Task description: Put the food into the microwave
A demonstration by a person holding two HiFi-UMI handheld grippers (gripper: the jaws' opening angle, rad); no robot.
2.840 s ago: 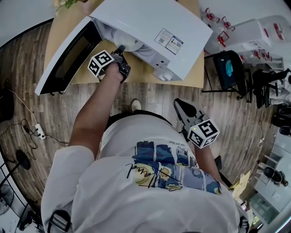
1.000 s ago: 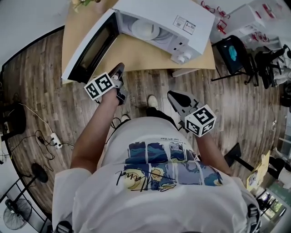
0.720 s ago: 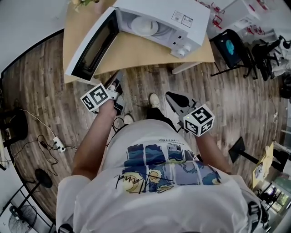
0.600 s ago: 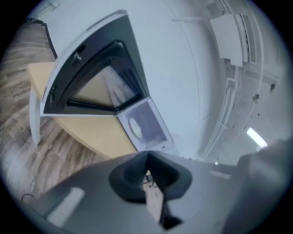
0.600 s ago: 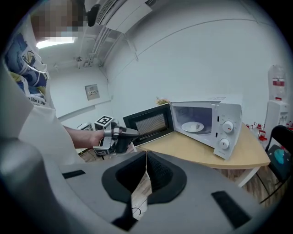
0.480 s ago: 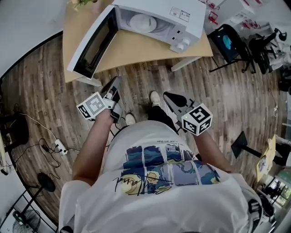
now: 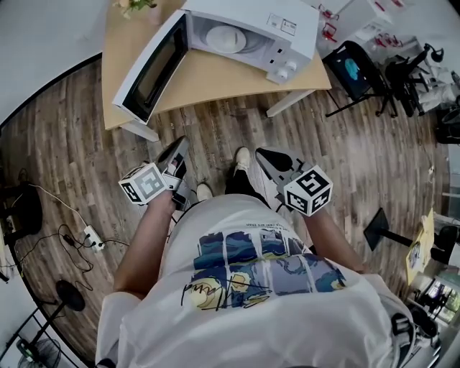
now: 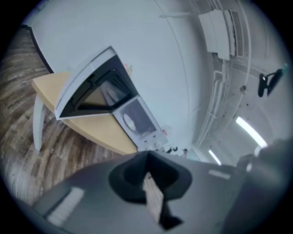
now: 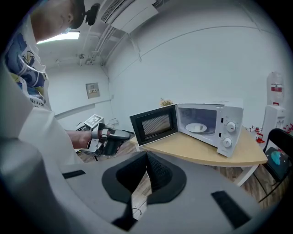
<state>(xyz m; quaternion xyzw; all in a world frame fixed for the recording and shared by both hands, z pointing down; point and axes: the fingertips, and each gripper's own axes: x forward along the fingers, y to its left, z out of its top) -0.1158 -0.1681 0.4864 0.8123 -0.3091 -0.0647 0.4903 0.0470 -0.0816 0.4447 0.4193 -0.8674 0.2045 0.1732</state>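
Observation:
The white microwave [image 7: 251, 32] stands on a wooden table [image 7: 208, 75] with its door [image 7: 147, 68] swung wide open to the left. Inside it a white plate [image 7: 226, 37] lies on the turntable; in the right gripper view the plate [image 9: 198, 128] carries a small pale bit of food. My left gripper [image 7: 178, 147] is shut and empty, held over the floor in front of the table, well short of the door. My right gripper [image 7: 267, 156] is also shut with nothing in it, beside my foot. The left gripper [image 8: 147, 157] points toward the microwave [image 8: 135, 123]. The right gripper [image 9: 146, 157] looks at the microwave [image 9: 208, 121] and the left gripper [image 9: 107, 139].
A black chair [image 7: 356, 72] with a blue thing on it stands right of the table. Cables and a power strip [image 7: 90, 236] lie on the wooden floor at the left. A small plant [image 7: 133, 6] sits on the table's far corner. My feet [image 7: 241, 157] are between the grippers.
The left gripper has come out of the microwave's opening and drawn back over the floor. Both grippers and the person have backed away from the table; the plate stays inside.

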